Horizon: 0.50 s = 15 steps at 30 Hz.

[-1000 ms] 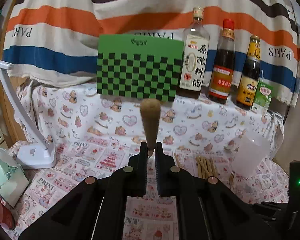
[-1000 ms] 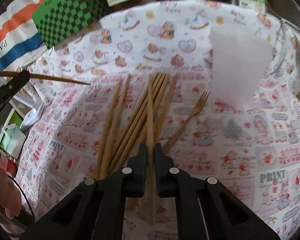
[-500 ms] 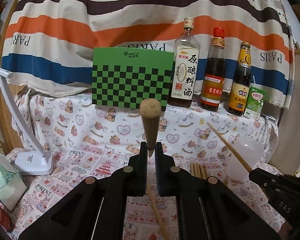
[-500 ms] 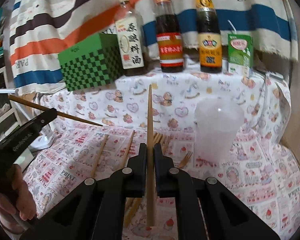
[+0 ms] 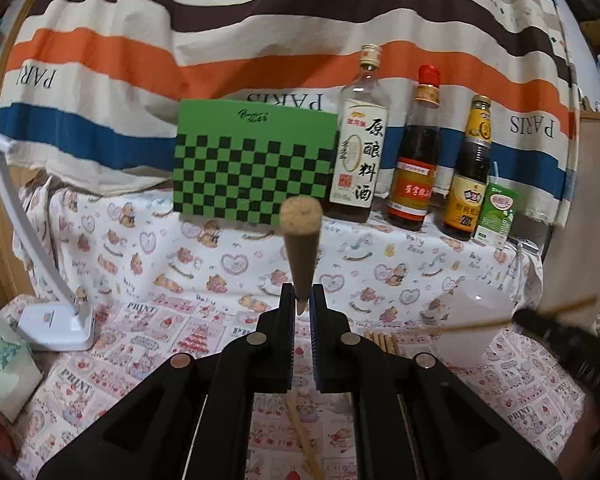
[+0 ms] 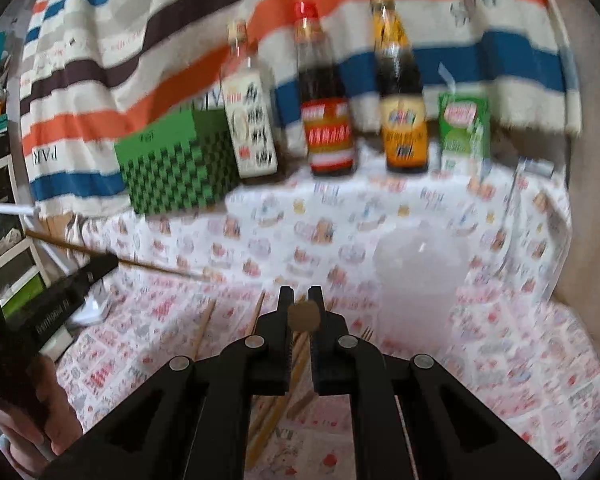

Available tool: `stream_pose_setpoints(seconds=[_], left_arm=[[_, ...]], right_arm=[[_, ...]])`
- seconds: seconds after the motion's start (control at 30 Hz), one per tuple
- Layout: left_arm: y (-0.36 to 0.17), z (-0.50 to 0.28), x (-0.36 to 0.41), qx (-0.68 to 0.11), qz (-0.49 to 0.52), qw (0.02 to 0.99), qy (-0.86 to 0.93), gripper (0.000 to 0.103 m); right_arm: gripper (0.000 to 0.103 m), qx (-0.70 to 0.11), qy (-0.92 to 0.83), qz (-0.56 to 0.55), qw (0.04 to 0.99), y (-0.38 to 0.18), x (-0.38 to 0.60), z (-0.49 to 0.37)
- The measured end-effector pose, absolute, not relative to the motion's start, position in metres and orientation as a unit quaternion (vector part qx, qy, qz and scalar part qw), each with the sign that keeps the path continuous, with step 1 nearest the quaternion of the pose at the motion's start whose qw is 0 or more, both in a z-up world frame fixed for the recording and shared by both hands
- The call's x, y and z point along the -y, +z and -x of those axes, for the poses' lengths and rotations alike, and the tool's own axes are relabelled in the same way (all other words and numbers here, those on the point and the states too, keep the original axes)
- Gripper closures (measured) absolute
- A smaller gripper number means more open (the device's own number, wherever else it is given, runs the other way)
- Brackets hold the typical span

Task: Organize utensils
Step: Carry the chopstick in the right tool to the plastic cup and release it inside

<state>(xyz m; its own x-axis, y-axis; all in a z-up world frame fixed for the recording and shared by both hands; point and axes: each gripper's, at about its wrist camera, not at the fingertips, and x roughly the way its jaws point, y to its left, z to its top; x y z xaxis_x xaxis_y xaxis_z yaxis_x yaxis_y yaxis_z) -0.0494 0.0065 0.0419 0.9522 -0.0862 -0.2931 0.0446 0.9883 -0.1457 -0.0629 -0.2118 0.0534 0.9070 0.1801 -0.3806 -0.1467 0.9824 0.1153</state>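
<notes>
Desk (image 5: 220,264) under a bear-print cloth carries a frosted cup (image 6: 418,276) at two o'clock and loose chopsticks (image 6: 204,326) at centre, while the left gripper (image 5: 300,300) and right gripper (image 6: 301,308) each hover above it, jaws clenched on one chopstick (image 5: 300,236) pointing at the camera.

I am looking from low over the table (image 5: 204,264) with my left camera, facing the bottles (image 5: 414,160) straight on. My right camera is sitting nearer the cup (image 6: 418,276), seeing the same bottles (image 6: 326,108).
</notes>
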Motion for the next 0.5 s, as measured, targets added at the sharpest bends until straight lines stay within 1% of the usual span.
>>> stream_pose_setpoints(seconds=[0.1,0.23,0.37,0.5], left_arm=[[0.052,0.051,-0.001,-0.134,0.068,0.988,-0.021,0.097],[0.073,0.049,0.006,-0.131,0.107,0.984,-0.049,0.097],[0.098,0.044,0.034,-0.135,0.077,0.984,-0.089,0.097],[0.114,0.027,0.061,-0.162,0.086,0.973,-0.144,0.097]], right_arm=[[0.095,-0.168,0.074,-0.039,0.982,0.077,0.225,0.064],[0.095,-0.138,0.058,-0.065,0.987,0.106,0.258,0.062],[0.095,-0.133,0.024,-0.076,0.988,0.125,0.289,0.061],[0.095,-0.136,0.027,-0.089,0.986,0.126,0.302,0.055]])
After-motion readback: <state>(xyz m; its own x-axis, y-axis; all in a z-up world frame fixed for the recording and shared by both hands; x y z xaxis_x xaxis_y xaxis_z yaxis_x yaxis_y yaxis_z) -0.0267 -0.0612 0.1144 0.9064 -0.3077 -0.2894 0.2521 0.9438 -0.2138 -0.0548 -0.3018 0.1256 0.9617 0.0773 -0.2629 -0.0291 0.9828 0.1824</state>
